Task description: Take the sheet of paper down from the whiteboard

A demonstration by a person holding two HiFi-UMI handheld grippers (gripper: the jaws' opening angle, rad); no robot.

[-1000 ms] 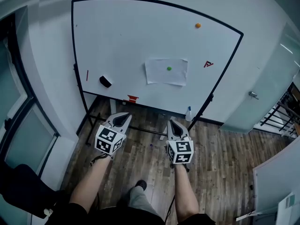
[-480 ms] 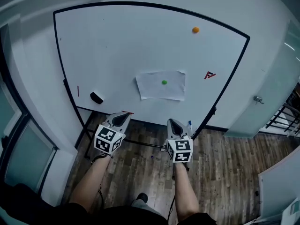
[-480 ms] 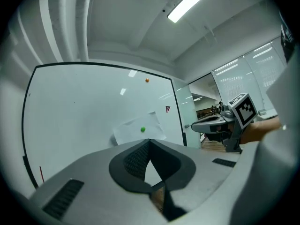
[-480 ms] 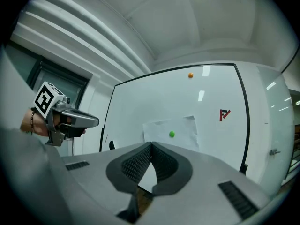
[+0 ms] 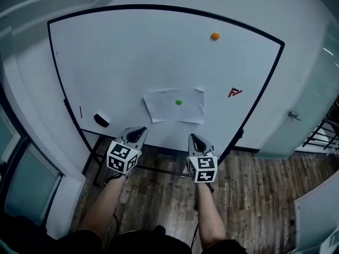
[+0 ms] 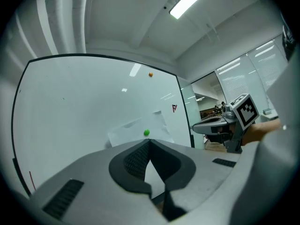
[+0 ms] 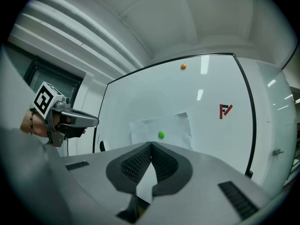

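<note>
A white sheet of paper (image 5: 175, 106) hangs on the whiteboard (image 5: 132, 52), pinned at its middle by a small green magnet (image 5: 179, 102). My left gripper (image 5: 139, 132) and right gripper (image 5: 194, 138) are side by side below the sheet, short of the board, both shut and empty. The left gripper view shows the sheet (image 6: 136, 129) and green magnet (image 6: 146, 132) just above its shut jaw tips. In the right gripper view the sheet (image 7: 161, 128) and magnet (image 7: 161, 135) also sit right above the shut tips.
An orange magnet (image 5: 215, 36) sits high on the board, a red logo magnet (image 5: 234, 92) to the sheet's right, a black eraser (image 5: 101, 120) and a red marker (image 5: 80, 111) at lower left. The board's stand legs rest on wood floor (image 5: 254, 194). A door with handle (image 5: 294, 116) is at right.
Both grippers and the head have come closer to the whiteboard; the board looks larger and the sheet now sits just above the gripper tips. Jaws stayed shut.
</note>
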